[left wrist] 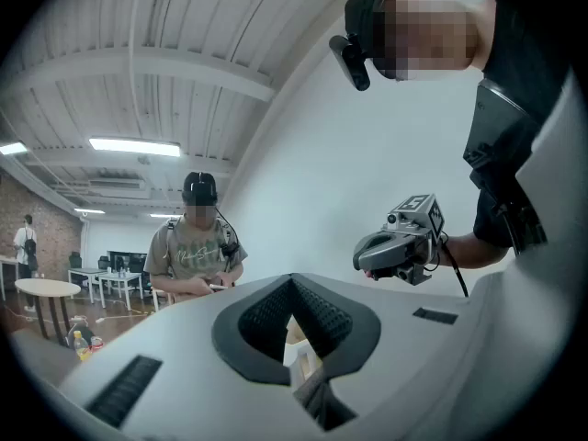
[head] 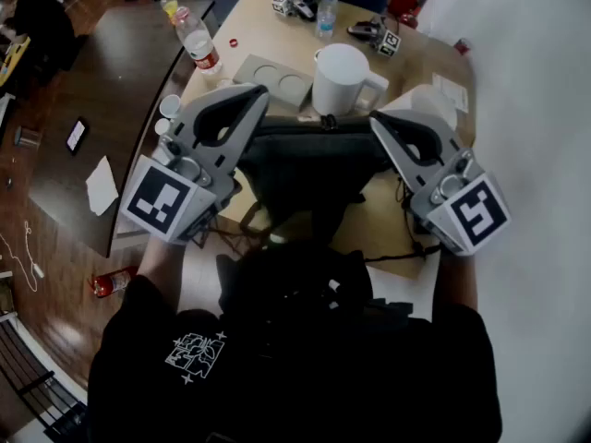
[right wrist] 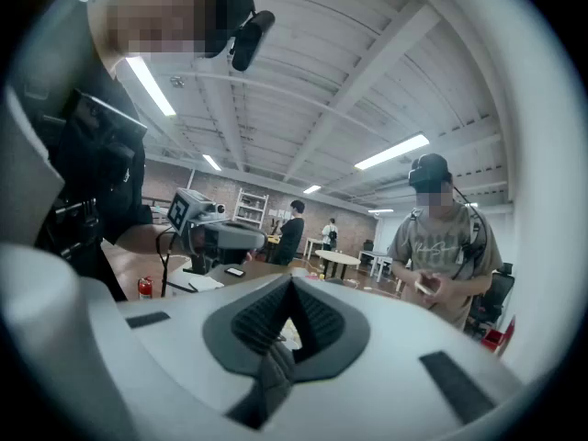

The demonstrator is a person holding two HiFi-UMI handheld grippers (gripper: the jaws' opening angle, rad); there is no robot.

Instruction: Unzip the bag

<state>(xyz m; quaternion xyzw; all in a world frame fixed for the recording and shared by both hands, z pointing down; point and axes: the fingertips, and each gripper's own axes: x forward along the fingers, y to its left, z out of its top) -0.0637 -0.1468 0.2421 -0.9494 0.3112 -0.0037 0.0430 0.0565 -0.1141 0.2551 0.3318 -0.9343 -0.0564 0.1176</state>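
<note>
Currently | left hand-held gripper (head: 255, 96) clenched | right hand-held gripper (head: 378, 118) clenched | bag (head: 314, 169) between them

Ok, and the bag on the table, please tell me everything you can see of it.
The bag is dark, almost black, and looks like soft fabric. It sits at the near edge of the tan table, just in front of the white jug. Straps hang from its front over the table edge. The zip cannot be made out, so open or closed is unclear. The left gripper and right gripper are at its two sides, both shut, neither holding it.
</note>
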